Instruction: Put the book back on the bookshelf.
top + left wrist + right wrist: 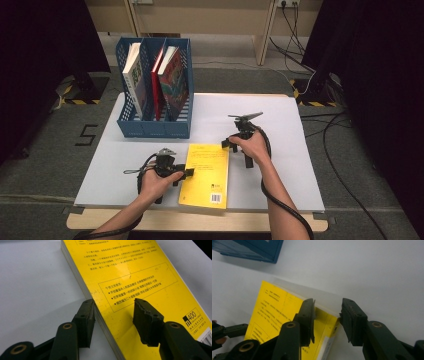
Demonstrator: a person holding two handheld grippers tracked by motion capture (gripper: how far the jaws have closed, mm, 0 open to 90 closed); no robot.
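Observation:
A yellow paperback (205, 175) lies flat, back cover up, near the front of the white table top (285, 130). My left gripper (186, 173) is at the book's left edge. In the left gripper view its jaws (113, 302) stand apart across that edge of the book (140, 272): one beside the page block, the other over the cover. My right gripper (227, 145) is at the book's far right corner. In the right gripper view it (327, 305) stands open astride that corner of the book (274, 307), one jaw over the cover, one beyond the edge.
A blue file rack (150, 127) stands at the back left of the table, holding a white book (133, 75), a red one (159, 70) and a colourful one (175, 82). Its corner (249, 248) appears in the right gripper view. Cables trail from both grippers.

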